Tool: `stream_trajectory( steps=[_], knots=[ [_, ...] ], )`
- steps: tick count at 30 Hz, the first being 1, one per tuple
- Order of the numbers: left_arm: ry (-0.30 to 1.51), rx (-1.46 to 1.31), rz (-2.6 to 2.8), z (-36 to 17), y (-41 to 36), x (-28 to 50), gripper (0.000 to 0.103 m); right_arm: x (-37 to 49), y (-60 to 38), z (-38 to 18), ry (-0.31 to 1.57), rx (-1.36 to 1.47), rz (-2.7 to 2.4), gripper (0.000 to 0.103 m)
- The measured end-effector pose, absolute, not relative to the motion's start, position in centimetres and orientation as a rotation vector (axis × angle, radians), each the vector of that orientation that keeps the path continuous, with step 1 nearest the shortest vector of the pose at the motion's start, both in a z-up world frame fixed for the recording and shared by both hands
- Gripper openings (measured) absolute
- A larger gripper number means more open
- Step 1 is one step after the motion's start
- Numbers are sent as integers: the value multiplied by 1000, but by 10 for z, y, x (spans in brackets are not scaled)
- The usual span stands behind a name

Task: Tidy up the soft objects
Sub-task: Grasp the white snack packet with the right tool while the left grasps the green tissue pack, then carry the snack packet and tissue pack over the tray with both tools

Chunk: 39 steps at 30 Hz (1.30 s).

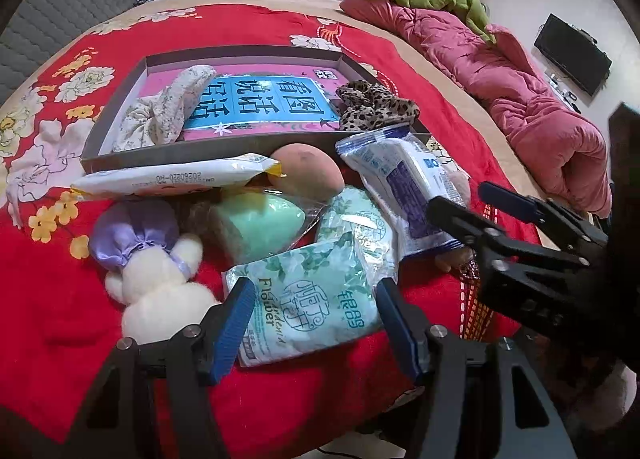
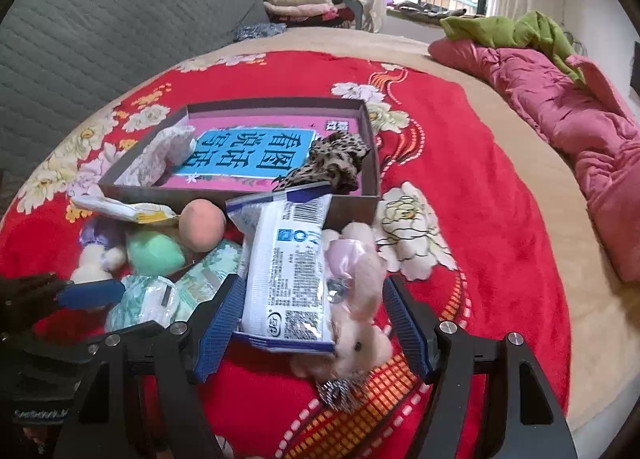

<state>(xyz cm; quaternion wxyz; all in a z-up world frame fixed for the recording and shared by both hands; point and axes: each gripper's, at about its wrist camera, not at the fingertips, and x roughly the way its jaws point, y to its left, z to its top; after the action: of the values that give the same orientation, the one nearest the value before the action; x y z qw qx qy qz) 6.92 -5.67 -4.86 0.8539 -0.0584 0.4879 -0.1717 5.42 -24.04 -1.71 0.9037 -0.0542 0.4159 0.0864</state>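
I see a bed covered by a red floral blanket [image 1: 360, 399]. Far centre on it rests a shallow grey box [image 1: 224, 151]. Near the box's front wall lie a white packet [image 1: 160, 181], a peach-coloured sponge [image 1: 308, 175], a green sponge [image 1: 256, 225], a white plush with a lilac cap [image 1: 156, 283] at left, green tissue packs [image 1: 308, 299] nearest, and a pink plush rabbit [image 2: 360, 323] at right. A pink quilt [image 1: 532, 115] lies along the far right edge.
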Motion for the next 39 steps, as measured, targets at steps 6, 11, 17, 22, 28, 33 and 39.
stream_trajectory(
  steps=[6, 11, 17, 22, 28, 33, 39],
  knots=[
    [1012, -122, -378, -48, -54, 69, 58, 64, -233, -24, 854, -106, 221, 40],
    [983, -120, -408, -40, -56, 66, 45, 64, -234, -27, 852, -69, 256, 31],
    [964, -170, -434, -33, -49, 66, 32, 54, -246, -12, 812, -21, 258, 30],
    [954, -187, -445, -29, -47, 65, 28, 47, -250, -1, 777, 3, 259, 30],
    [942, -179, -446, -28, -45, 64, 23, 45, -248, 4, 756, 2, 267, 30],
    [908, -157, -440, -20, -45, 60, 18, 43, -250, 9, 738, 14, 271, 30],
    [857, -188, -430, -8, -35, 59, 14, 41, -252, 18, 700, 30, 273, 30]
  ],
)
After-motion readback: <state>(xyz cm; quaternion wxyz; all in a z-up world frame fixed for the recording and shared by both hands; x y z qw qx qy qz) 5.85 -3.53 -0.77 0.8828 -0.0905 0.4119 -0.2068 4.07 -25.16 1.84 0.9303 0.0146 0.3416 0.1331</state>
